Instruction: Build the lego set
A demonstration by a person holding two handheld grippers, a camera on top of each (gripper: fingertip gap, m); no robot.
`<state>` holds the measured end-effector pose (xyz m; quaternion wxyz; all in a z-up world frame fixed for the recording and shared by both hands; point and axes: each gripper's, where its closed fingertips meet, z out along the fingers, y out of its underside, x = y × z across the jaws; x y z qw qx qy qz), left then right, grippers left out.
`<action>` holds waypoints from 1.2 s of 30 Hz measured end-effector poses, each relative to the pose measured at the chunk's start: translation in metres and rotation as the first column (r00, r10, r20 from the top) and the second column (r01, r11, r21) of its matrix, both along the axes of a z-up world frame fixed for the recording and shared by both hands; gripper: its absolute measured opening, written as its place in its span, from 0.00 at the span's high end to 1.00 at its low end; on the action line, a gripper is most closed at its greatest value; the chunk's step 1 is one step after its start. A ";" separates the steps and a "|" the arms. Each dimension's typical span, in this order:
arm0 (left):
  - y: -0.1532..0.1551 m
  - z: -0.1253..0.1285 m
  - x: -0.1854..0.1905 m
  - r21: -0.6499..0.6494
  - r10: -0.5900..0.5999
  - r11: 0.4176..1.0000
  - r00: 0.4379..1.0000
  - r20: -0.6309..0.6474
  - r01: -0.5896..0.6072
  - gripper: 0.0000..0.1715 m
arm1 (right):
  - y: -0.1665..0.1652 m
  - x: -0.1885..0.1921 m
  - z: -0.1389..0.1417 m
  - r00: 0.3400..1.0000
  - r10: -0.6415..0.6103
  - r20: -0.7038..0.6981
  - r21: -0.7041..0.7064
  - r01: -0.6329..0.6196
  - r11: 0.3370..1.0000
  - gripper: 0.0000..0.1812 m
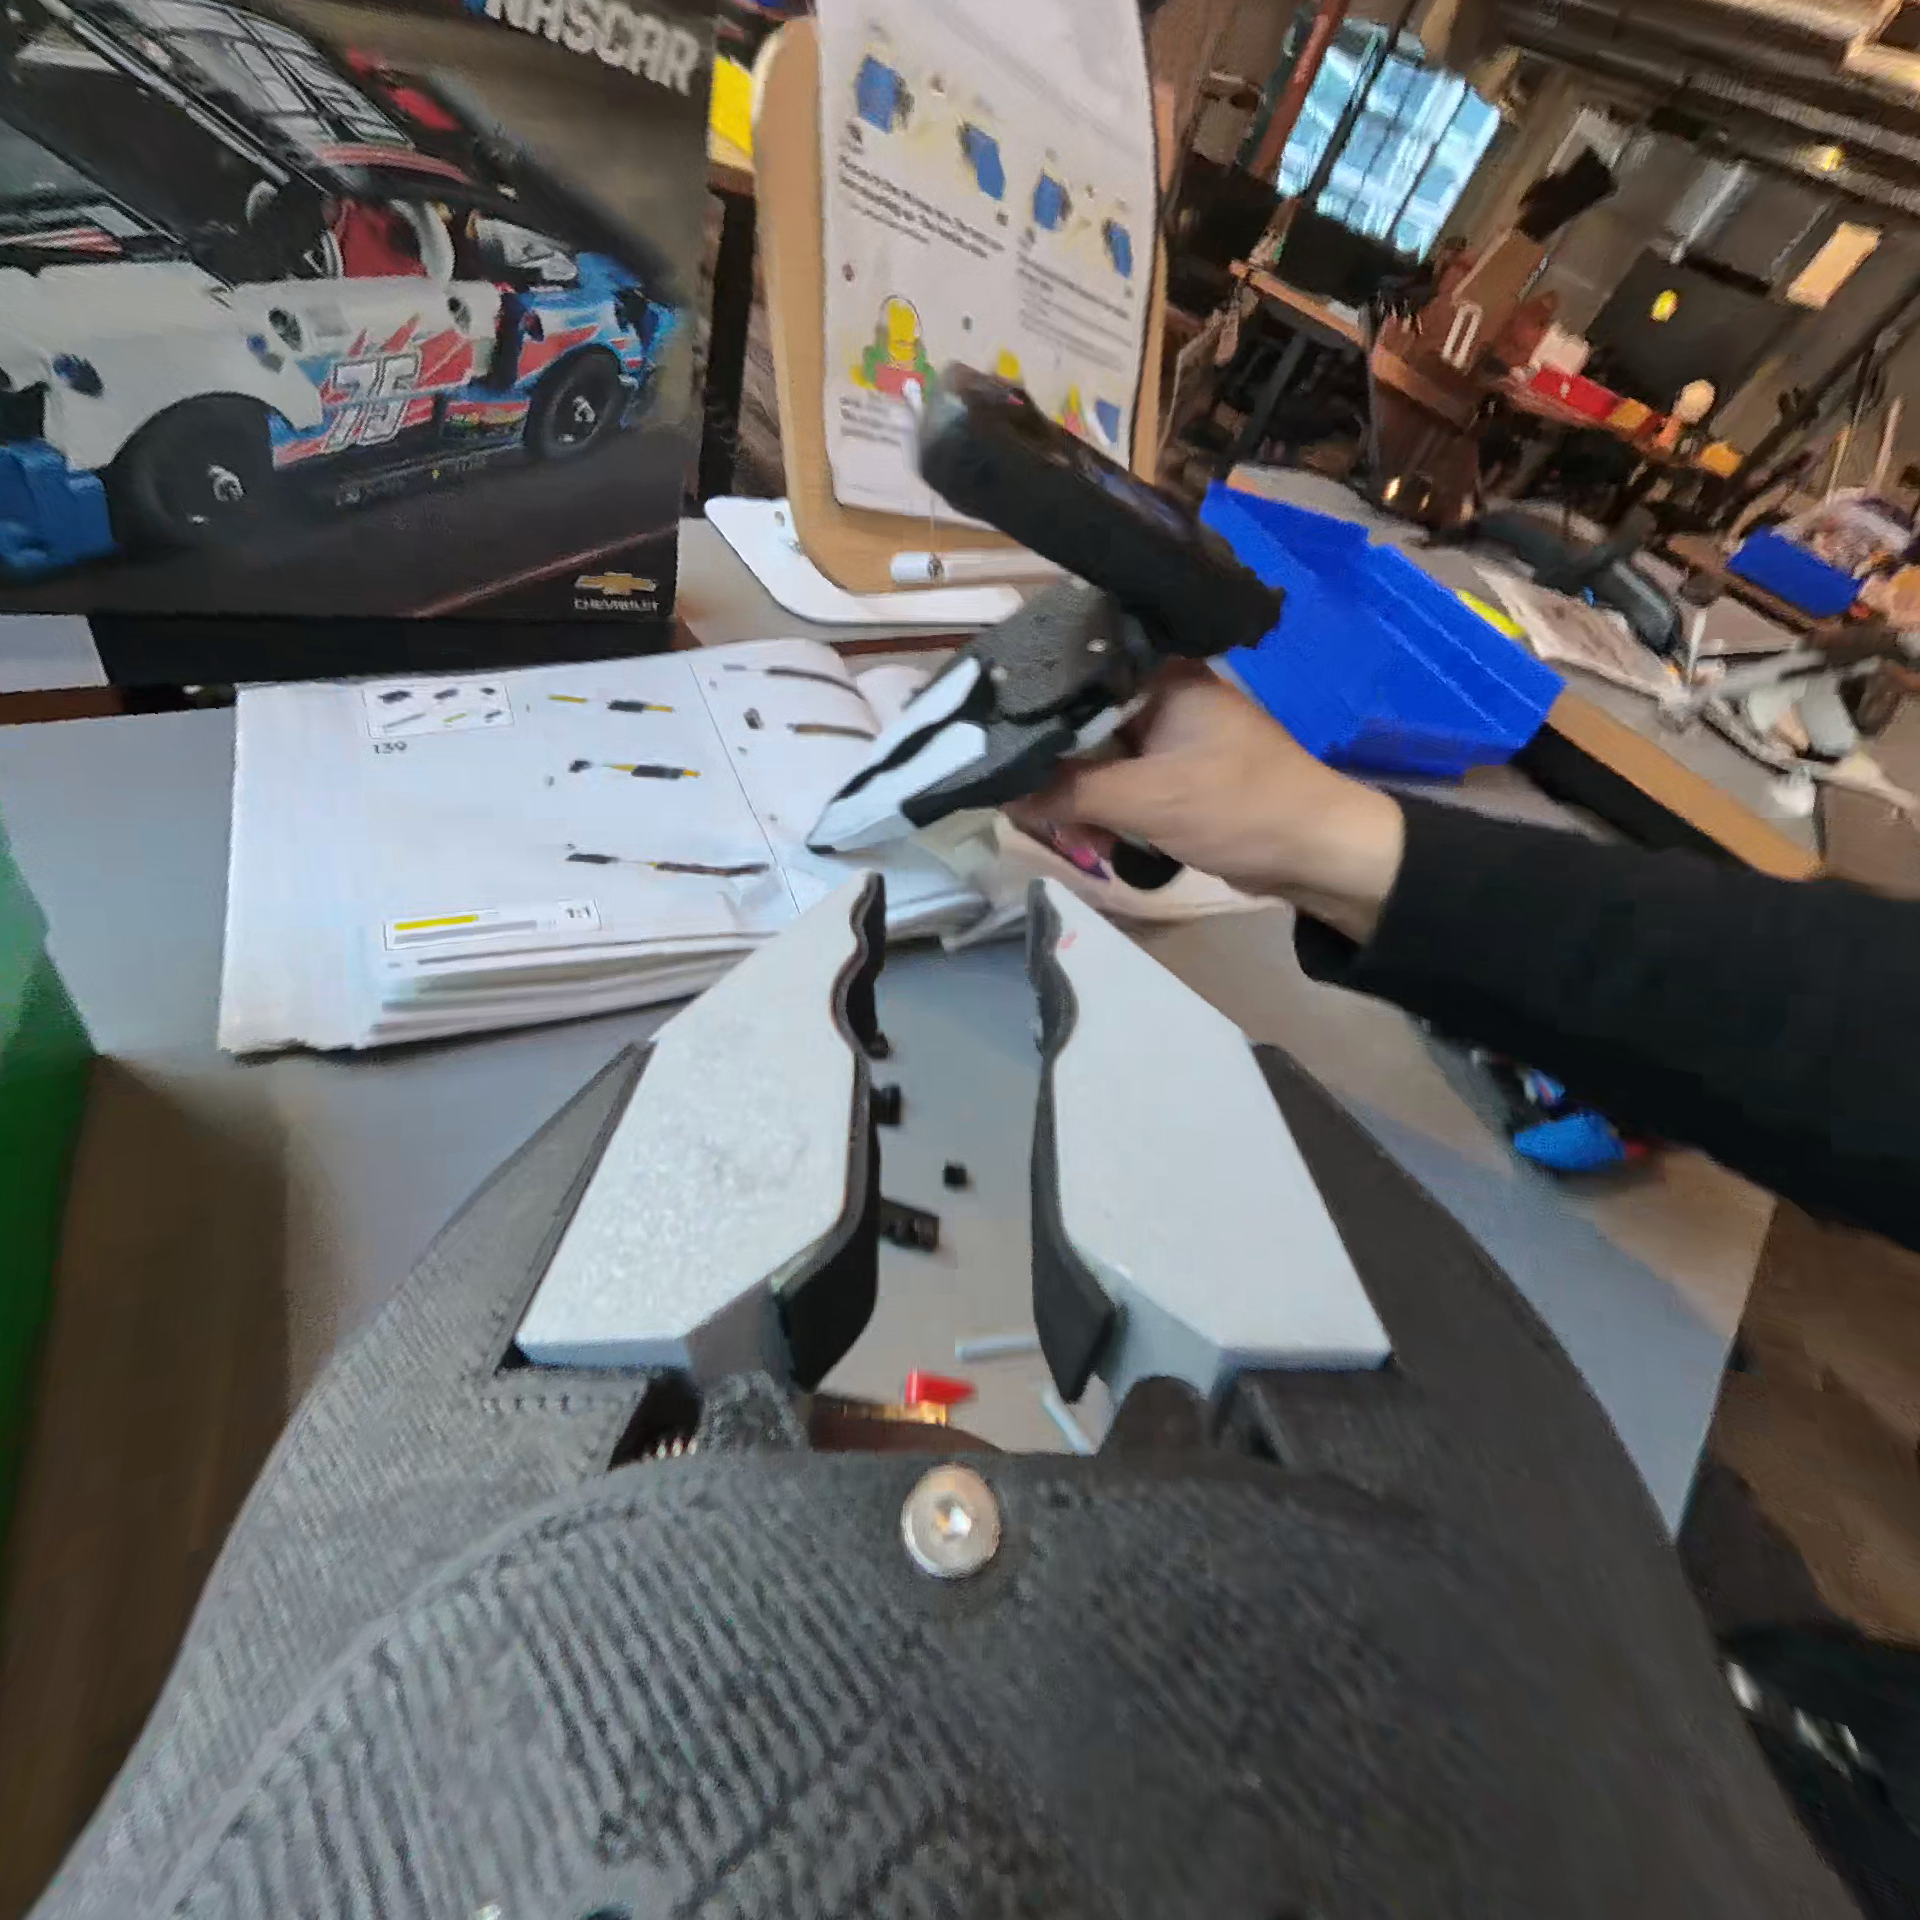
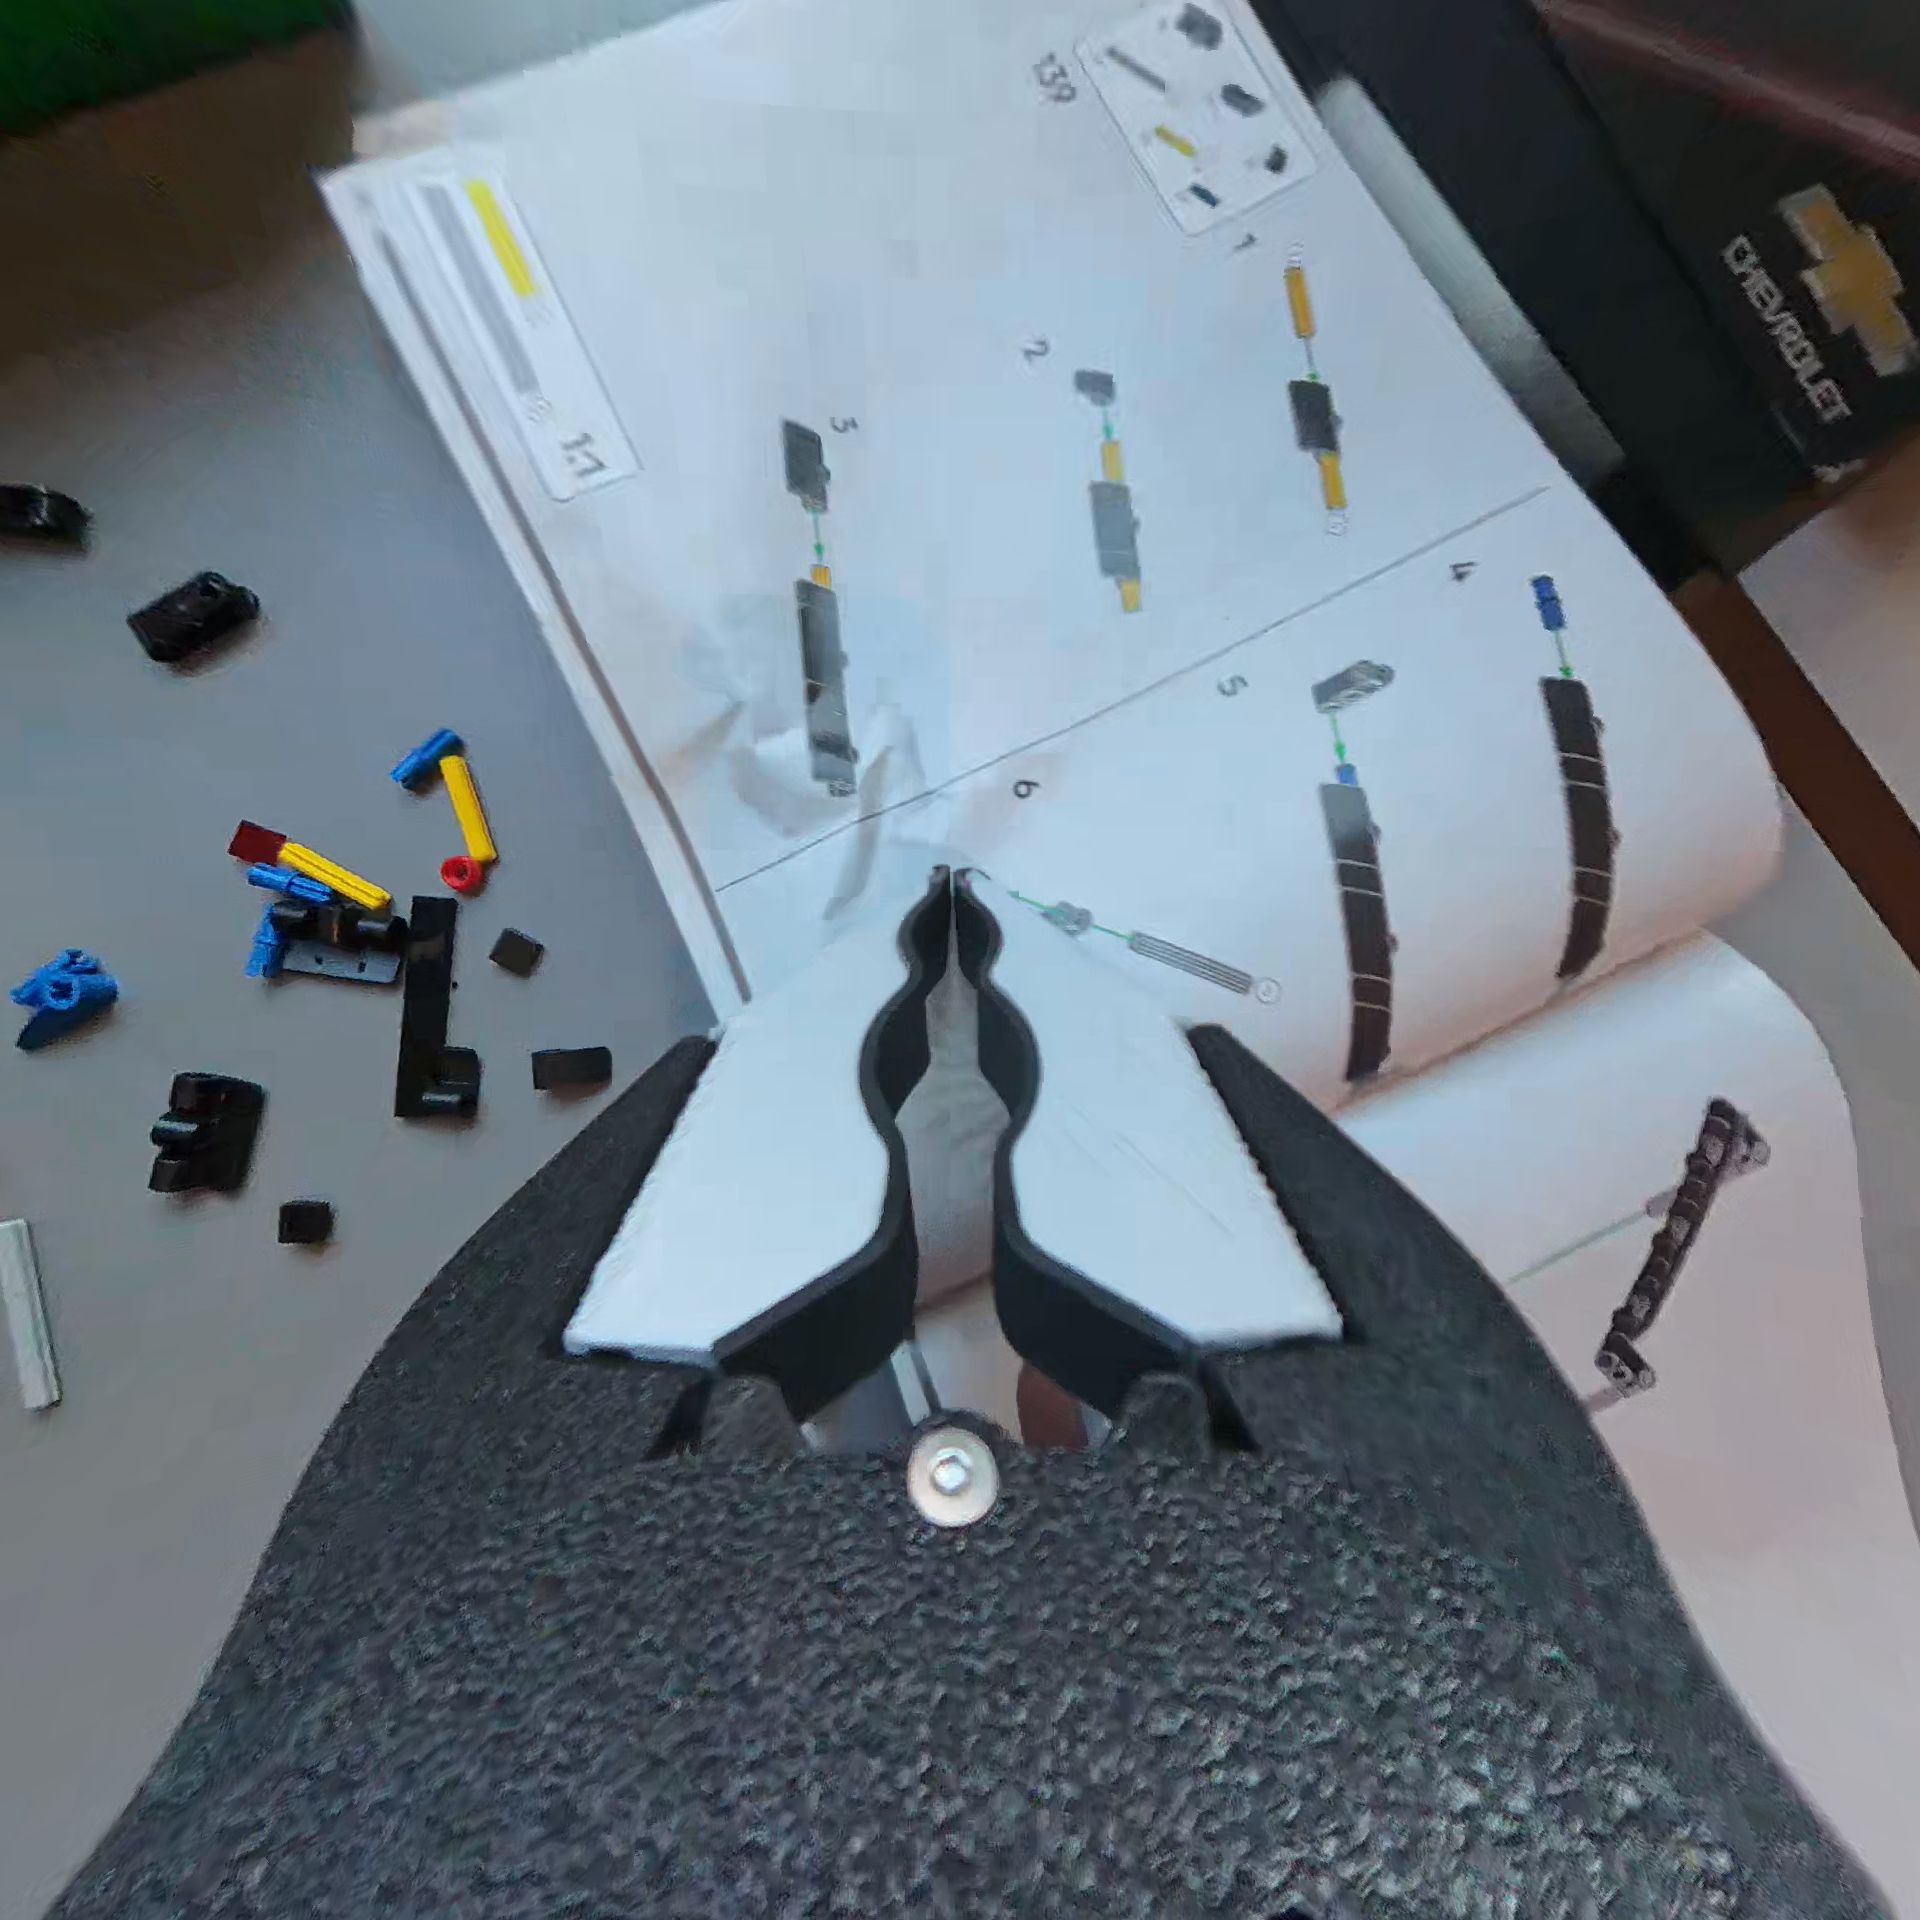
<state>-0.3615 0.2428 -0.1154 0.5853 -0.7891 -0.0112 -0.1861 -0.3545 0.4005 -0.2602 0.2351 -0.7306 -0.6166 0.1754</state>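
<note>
- The right gripper (image 2: 951, 878) is seen closed, tips touching the open instruction booklet (image 2: 935, 416), with nothing gripped.
- The left gripper (image 1: 951, 914) is held open, empty.
- Loose lego pieces (image 2: 343, 904) are scattered on the counter (image 2: 260, 416), at nine o'clock of the booklet.

Grey table (image 2: 208, 416): open instruction booklet (image 2: 935, 416), loose lego pieces (image 2: 343, 914) beside it, set box (image 1: 343, 312) behind.
</note>
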 end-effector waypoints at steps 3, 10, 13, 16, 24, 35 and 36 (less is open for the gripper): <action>-0.034 -0.017 0.022 -0.054 -0.079 0.996 0.996 -0.042 0.077 0.84 | -0.004 -0.004 -0.012 0.997 0.027 0.076 0.028 -0.029 0.999 0.97; -0.067 -0.093 0.058 -0.199 -0.144 0.973 0.983 -0.114 0.120 0.83 | -0.004 -0.006 -0.011 0.995 0.014 0.104 0.064 -0.020 0.998 0.97; -0.070 -0.105 0.060 -0.204 -0.135 0.974 0.981 -0.143 0.104 0.83 | -0.007 0.001 0.007 0.997 0.018 0.072 0.063 -0.023 0.998 0.97; -0.073 -0.109 0.056 -0.200 -0.105 0.977 0.980 -0.170 0.070 0.82 | -0.011 0.018 0.037 1.000 0.022 0.021 0.086 -0.024 0.996 0.96; -0.074 -0.116 0.059 -0.194 -0.084 0.980 0.975 -0.207 0.043 0.81 | -0.035 0.150 0.135 0.980 -0.013 -0.198 0.111 0.036 0.993 0.89; -0.048 -0.081 0.149 -0.004 -0.065 0.998 0.987 -0.146 0.065 0.69 | 0.002 0.466 0.149 0.759 -0.420 -0.497 0.196 0.570 0.798 0.81; -0.041 -0.081 0.163 0.008 -0.074 0.997 0.983 -0.168 0.077 0.69 | 0.007 0.480 0.139 0.729 -0.438 -0.526 0.167 0.593 0.788 0.81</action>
